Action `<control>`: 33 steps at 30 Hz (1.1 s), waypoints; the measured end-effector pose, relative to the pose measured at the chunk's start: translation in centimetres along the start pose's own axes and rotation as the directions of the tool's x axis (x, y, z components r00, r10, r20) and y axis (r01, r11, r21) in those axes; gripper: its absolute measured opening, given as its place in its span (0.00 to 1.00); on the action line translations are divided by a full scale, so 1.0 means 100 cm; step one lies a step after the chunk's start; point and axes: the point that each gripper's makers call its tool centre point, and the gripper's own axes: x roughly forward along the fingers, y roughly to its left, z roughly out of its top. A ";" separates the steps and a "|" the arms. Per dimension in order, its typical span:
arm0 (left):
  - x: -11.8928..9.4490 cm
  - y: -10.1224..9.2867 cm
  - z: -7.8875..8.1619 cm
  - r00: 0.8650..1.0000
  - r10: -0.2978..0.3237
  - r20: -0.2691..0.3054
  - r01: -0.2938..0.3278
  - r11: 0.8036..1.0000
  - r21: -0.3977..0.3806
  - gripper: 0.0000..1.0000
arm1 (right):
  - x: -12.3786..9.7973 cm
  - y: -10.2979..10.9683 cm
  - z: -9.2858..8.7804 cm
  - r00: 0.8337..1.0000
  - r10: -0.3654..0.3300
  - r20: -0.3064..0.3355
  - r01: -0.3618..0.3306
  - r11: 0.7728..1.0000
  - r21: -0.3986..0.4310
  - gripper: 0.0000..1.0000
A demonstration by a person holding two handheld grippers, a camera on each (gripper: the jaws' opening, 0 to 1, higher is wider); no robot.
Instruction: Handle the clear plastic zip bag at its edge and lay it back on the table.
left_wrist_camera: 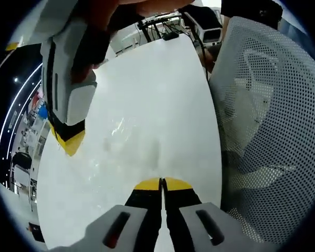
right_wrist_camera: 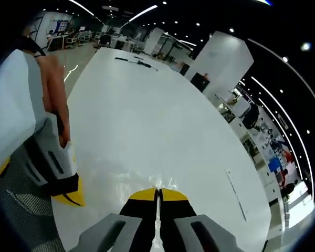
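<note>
The table (left_wrist_camera: 163, 84), long and white, is running away from both cameras, with a mesh chair (left_wrist_camera: 268, 131) standing at its side in the left gripper view and cables (right_wrist_camera: 134, 62) lying at its far end in the right gripper view. The bag (left_wrist_camera: 121, 142), clear and nearly lost against the white top, is showing only as faint glints and creases; in the left gripper view it is spreading out ahead of the left gripper (left_wrist_camera: 161, 184) and reaching toward the right gripper (left_wrist_camera: 68, 142), which is entering from the upper left. Its long axis is hard to make out, but the sheet appears to be stretching between the two tools, so each is working one edge and neither is clearly nearer.

The left gripper's jaws are pressed together, and the film seems to start right at their tips, so they are probably pinching the bag's edge. In the right gripper view the right gripper (right_wrist_camera: 157, 195) is likewise closed, with bright crinkles of bag (right_wrist_camera: 165, 184) sitting at its tips, while the left gripper (right_wrist_camera: 68, 191) is appearing low on the left. Whether the bag is resting flat or hanging slightly above the top cannot be told; as a judgement, laying it back would call for both tools lowering together before spreading.
</note>
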 end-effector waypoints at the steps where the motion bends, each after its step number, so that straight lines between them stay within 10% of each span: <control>1: 0.000 0.000 0.000 1.000 0.000 -0.002 0.000 1.000 0.000 0.00 | 0.000 0.000 0.000 1.000 -0.001 0.001 0.001 1.000 -0.001 0.00; 33: 0.000 0.008 -0.003 0.999 0.040 -0.022 -0.040 0.999 -0.009 0.00 | -0.003 0.007 0.014 0.995 0.081 0.056 -0.081 0.997 -0.003 0.00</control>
